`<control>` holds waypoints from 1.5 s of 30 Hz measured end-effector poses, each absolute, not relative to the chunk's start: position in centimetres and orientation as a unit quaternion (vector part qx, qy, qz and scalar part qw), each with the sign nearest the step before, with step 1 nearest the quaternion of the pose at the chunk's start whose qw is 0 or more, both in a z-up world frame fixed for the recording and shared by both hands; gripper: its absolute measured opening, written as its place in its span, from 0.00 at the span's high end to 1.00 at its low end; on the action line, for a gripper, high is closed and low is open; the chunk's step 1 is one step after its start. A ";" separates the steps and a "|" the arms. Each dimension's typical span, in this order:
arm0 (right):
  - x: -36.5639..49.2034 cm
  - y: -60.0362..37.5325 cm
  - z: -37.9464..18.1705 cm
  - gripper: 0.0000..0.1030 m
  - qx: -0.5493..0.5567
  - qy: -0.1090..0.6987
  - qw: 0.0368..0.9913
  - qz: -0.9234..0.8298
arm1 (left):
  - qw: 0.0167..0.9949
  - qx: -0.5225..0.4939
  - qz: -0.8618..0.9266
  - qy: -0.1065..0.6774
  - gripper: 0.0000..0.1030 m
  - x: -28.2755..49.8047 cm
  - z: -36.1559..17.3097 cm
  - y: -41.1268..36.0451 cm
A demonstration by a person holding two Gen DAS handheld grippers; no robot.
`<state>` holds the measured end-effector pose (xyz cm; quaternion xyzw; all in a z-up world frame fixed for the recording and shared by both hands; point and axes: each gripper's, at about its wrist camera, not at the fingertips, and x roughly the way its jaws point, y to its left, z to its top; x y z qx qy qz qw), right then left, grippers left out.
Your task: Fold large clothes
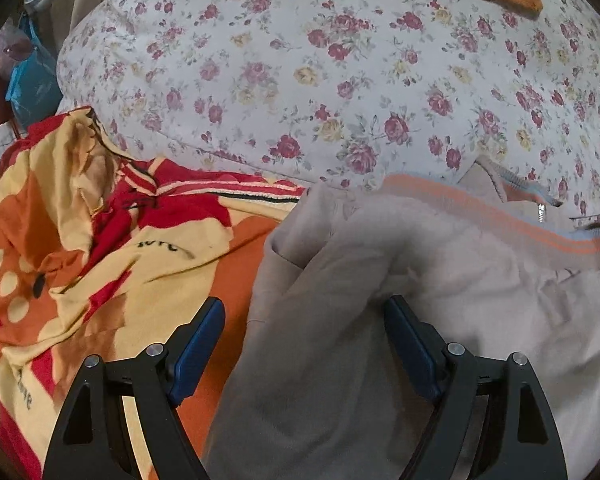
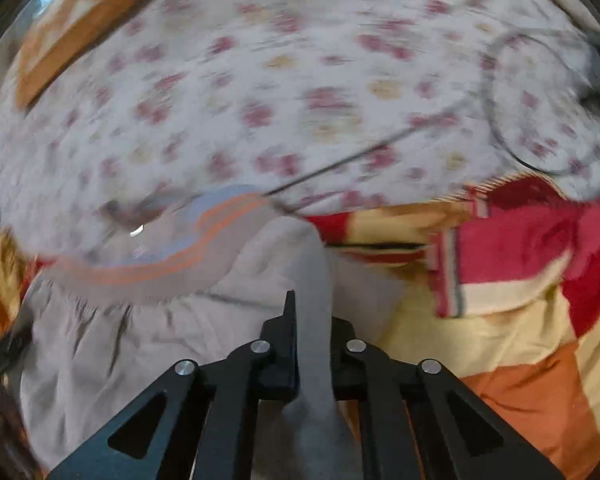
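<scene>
Right claw (image 2: 312, 320) clamps the grey garment's (image 2: 160, 320) fold; left claw (image 1: 304, 316) gapes wide, empty, hovering directly over its edge.

The left gripper (image 1: 304, 320) points downward at a slant. Its two blue pads (image 1: 198, 350) stand far apart, and nothing is pinched by them. The right gripper (image 2: 314, 320) also points downward at a slant. Its two black fingers (image 2: 286, 340) are squeezed close together, with a fold of the beige garment (image 2: 316, 308) pinched tight between them.
</scene>
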<state>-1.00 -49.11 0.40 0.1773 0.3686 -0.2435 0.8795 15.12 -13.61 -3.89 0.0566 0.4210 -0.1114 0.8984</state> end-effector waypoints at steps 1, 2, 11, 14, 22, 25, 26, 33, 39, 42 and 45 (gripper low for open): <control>-0.9 -49.8 -0.6 0.94 0.181 0.379 0.870 -0.258 | 0.897 0.058 -0.111 0.423 0.19 15.2 -4.1 -13.5; -0.7 -50.2 -1.5 0.94 0.188 0.390 0.864 -0.258 | 0.897 0.058 -0.111 0.424 0.19 15.3 -4.1 -13.5; -4.0 -47.3 2.0 0.49 0.197 0.367 0.882 -0.219 | 0.902 0.057 -0.101 0.415 0.21 14.0 -2.6 -13.1; -4.9 -44.4 3.0 0.47 0.172 0.376 0.891 -0.189 | 0.906 0.052 -0.103 0.408 0.22 13.1 -2.0 -12.9; -3.2 -38.6 3.0 0.48 0.147 0.384 0.904 -0.116 | 0.911 0.071 -0.106 0.393 0.22 11.5 -1.4 -12.9; -2.7 -37.6 3.7 0.47 0.143 0.373 0.908 -0.126 | 0.910 0.077 -0.103 0.394 0.22 11.6 -1.5 -13.1; -2.6 -37.3 3.9 0.47 0.137 0.369 0.910 -0.131 | 0.910 0.077 -0.102 0.396 0.22 11.8 -1.6 -13.1; -2.7 -37.4 2.3 0.47 0.121 0.387 0.904 -0.134 | 0.898 0.058 -0.105 0.423 0.21 13.3 -2.5 -12.5; -3.5 -43.9 -0.7 0.47 0.149 0.384 0.882 -0.227 | 0.885 0.041 -0.108 0.451 0.13 15.1 -4.1 -12.3; -3.9 -45.1 -1.3 0.47 0.163 0.386 0.879 -0.227 | 0.881 0.026 -0.107 0.460 0.12 15.7 -4.3 -11.9; -4.6 -44.5 -0.2 0.45 0.157 0.381 0.883 -0.224 | 0.882 0.030 -0.108 0.457 0.13 15.8 -4.0 -11.9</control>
